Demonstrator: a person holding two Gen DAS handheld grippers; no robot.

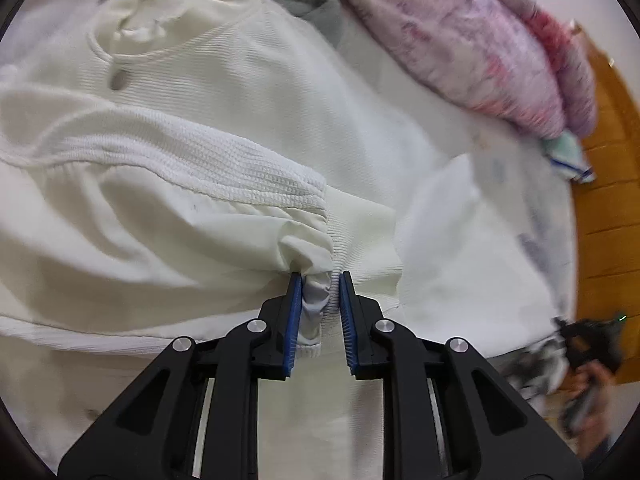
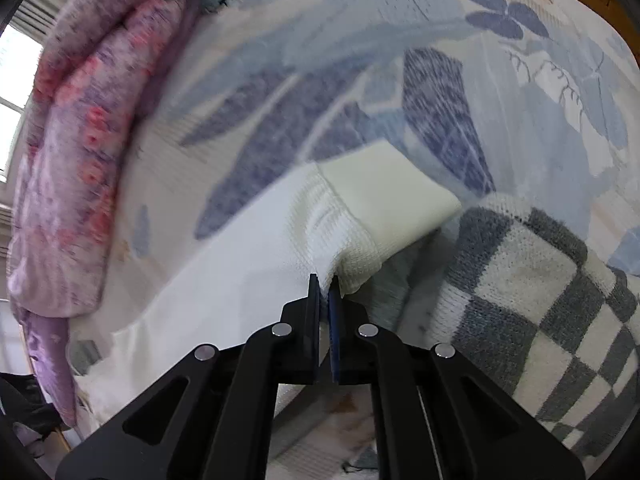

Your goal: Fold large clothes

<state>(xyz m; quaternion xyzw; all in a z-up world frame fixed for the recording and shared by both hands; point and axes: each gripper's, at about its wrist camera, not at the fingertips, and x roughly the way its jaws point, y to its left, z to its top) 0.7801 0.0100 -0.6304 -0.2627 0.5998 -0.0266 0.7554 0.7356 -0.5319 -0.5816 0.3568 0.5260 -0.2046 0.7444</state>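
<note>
Cream hoodie [image 1: 248,128] spread on the bed beside the pink quilt [image 1: 472,44]. Left gripper [image 1: 319,312] clamped on bunched hem ribbing; right gripper [image 2: 325,312] pinched nearly closed on a waffle-knit cuff edge. Thin right-side bite likely to slip under tension, dropping the fold crooked.

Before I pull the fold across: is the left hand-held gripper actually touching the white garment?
Touching. The left wrist view shows the left hand-held gripper with bunched fabric of the white garment pinched between its blue pads, pressed against both.
</note>
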